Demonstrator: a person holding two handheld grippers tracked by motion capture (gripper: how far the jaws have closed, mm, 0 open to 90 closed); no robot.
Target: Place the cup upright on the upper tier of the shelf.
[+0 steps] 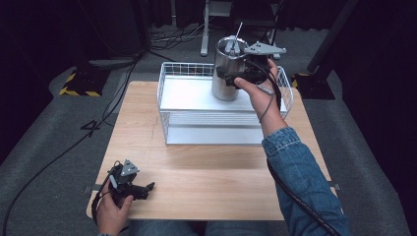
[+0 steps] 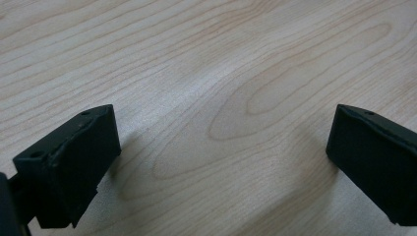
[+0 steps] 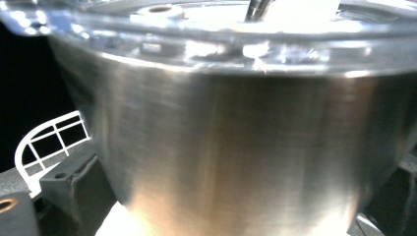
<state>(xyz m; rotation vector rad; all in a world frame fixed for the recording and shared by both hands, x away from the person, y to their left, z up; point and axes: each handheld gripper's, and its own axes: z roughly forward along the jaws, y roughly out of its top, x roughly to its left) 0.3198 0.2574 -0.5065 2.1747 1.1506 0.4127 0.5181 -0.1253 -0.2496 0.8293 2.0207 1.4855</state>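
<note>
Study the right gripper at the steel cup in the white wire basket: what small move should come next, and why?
Probably close the jaws of the right gripper on the steel cup: they sit either side of its wall, and it stands upright in the wire basket. The left gripper rests open on the table.

At upper centre, the tall brushed-steel tumbler [image 1: 227, 73] has a satin sheen and a glossy clear plastic lid [image 3: 206, 19]. It stands in a white coated-wire basket [image 1: 167, 105]. The pale wooden tabletop [image 2: 206, 73] looks smooth and matt.

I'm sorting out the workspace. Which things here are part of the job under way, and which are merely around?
In the job:
steel tumbler
right tool, its jaws around the tumbler
white wire basket

Just around:
left tool, open over the table
floor cables
</note>
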